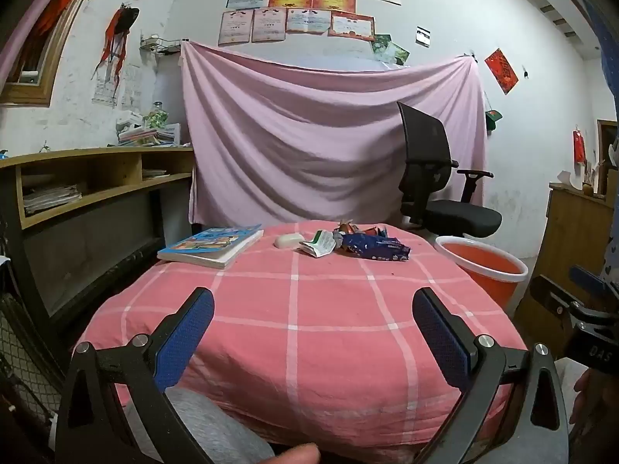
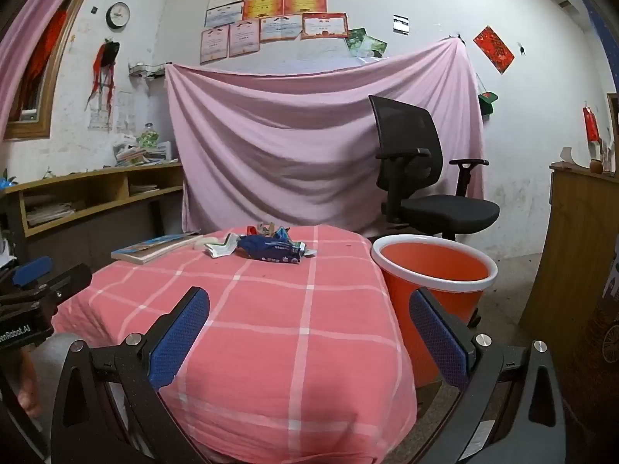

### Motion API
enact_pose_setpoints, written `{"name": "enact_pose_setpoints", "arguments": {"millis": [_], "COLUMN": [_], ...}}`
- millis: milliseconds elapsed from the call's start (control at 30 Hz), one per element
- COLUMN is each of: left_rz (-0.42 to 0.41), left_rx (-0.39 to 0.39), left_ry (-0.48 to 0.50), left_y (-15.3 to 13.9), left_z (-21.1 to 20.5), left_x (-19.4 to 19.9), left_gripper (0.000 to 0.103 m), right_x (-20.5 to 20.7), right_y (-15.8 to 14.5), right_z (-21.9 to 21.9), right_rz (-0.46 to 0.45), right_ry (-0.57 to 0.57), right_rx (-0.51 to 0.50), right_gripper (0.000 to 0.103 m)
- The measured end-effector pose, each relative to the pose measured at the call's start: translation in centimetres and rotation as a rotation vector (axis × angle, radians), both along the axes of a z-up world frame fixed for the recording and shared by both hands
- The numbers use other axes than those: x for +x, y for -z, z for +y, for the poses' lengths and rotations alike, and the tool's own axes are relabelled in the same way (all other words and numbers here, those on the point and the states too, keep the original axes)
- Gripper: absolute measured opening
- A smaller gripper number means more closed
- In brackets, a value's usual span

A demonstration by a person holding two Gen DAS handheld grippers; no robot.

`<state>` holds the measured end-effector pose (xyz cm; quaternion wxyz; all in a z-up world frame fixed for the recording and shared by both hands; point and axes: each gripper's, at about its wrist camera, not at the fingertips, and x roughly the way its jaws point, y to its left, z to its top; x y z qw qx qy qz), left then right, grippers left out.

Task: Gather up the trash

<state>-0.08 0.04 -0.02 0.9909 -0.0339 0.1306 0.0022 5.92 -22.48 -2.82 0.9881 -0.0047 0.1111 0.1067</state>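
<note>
Hovering wide-jawed left gripper (image 1: 313, 301), right gripper (image 2: 309, 301), wrappers (image 1: 356, 243) far across table (image 1: 309, 328)

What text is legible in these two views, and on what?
"DAS": right gripper body, at the left wrist view's right edge.
"enRobot.AI", cut off: left gripper body.
Blue wrapper, book cover, wall certificates, red wall card: print too blurred.

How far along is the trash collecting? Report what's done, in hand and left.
Done: nothing visible; the orange bin looks empty inside.
In hand: nothing. The left gripper and right gripper are both open and empty, well short of the pile.
Left: all of it. The blue wrapper, the green-and-white wrapper and the crumpled scraps behind them lie on the pink checked cloth.
</note>
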Motion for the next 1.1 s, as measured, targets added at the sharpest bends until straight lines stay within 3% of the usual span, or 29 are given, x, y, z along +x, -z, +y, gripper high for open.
{"name": "enact_pose_setpoints", "arguments": {"millis": [1100], "left_rz": [0.011], "left_rx": [0.004], "left_ry": [-0.001], "left_y": [-0.3], "left_z": [-0.6], "left_x": [-0.2], "left_gripper": [0.100], "right_x": [0.0], "right_y": [0.1], "right_z": [0.0], "right_rz": [0.005], "right_ry": [-0.001], "right_rx": [0.001], "right_gripper": [0.103]}}
